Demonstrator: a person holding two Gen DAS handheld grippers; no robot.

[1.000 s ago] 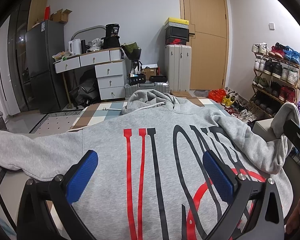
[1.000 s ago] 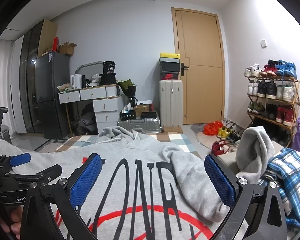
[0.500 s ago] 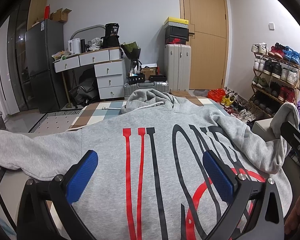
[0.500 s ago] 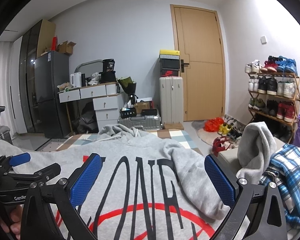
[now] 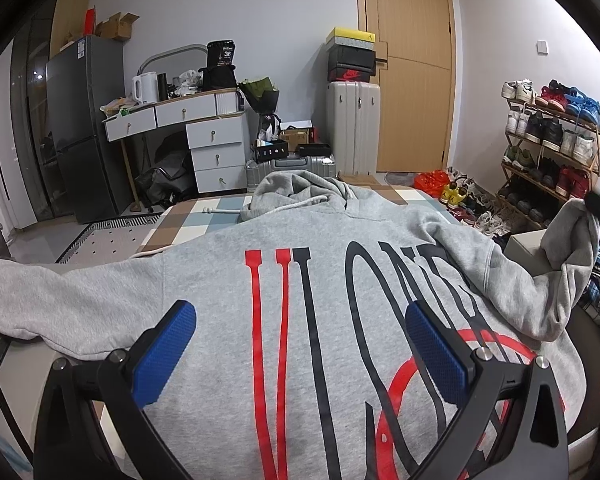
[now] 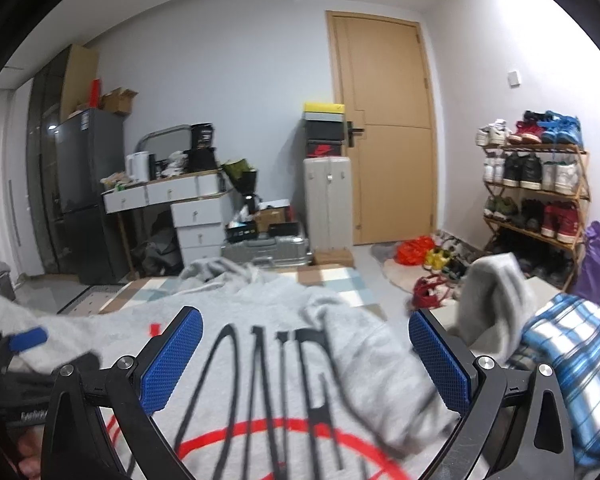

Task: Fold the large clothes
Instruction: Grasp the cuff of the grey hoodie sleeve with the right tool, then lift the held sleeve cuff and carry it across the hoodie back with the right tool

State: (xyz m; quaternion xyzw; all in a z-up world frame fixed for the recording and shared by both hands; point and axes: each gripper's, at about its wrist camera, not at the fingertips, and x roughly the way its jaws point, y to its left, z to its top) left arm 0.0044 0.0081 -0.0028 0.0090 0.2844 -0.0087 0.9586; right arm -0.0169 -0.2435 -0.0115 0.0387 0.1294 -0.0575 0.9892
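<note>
Because the grey hoodie has to be flattened before any fold will hold, I have it spread print-up across the bed, hood lying toward the far end near the checked blanket. Its one sleeve runs straight out to my left, which is how I want it. The other sleeve is not laid out: from the left wrist view it rises off the body and drapes over something at the bed's right side, beside a blue plaid garment. That is why I judge the sleeves come first and the body fold later.

My left gripper hovers low over the lettering with its blue pads spread wide and nothing between them. I keep it there, I think, to be ready to pin or pinch the cloth near the hem. My right gripper is likewise wide apart and empty, aimed across the right half of the print toward the draped sleeve; its picture is blurred, so I cannot place it finely. At the left edge of that view I see a bit of the other gripper's blue pad.

I expect the thick fleece to slide as a heavy sheet, so a grab at the cuff could drag the body askew unless the left side steadies it.
</note>
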